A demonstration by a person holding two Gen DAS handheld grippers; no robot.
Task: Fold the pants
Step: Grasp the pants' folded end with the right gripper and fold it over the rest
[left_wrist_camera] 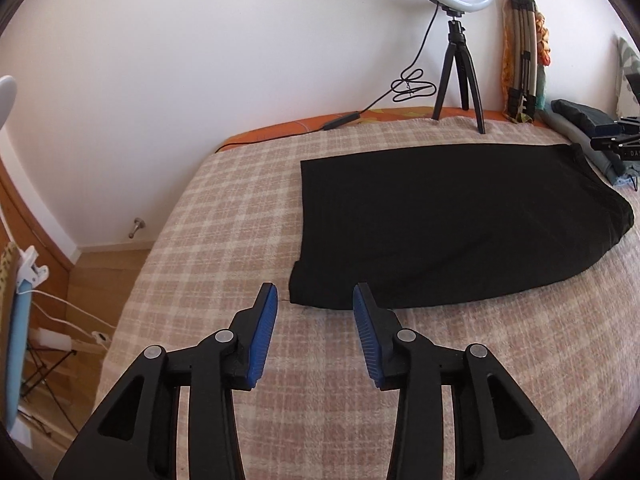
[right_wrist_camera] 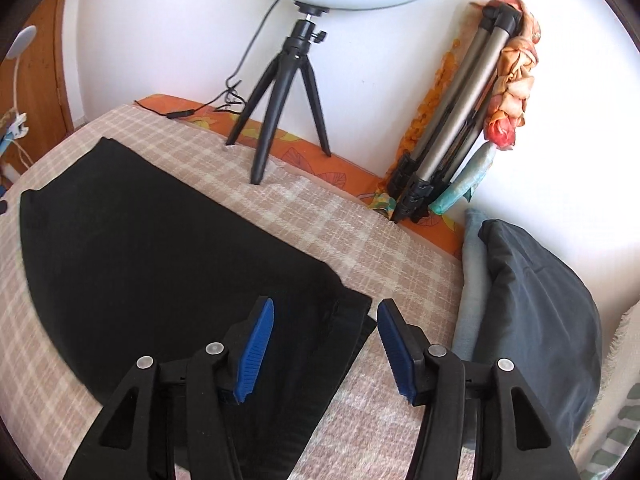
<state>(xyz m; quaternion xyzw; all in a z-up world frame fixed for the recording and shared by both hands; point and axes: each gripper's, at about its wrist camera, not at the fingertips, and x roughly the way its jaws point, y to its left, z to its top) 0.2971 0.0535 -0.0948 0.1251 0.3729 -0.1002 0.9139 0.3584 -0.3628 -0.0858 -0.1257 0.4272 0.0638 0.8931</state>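
Note:
Black pants lie flat on a pink plaid blanket, legs laid one on the other. My left gripper is open and empty, hovering just short of the near hem corner at the leg end. In the right wrist view the pants stretch away to the left. My right gripper is open and empty, hovering over the waistband end, with its left finger above the cloth and its right finger above the blanket.
A ring light on a black tripod stands at the far edge of the bed by the wall, with its cable. A folded silver tripod leans on the wall. Grey and blue folded clothes lie to the right. The bed's left edge drops to a wooden floor.

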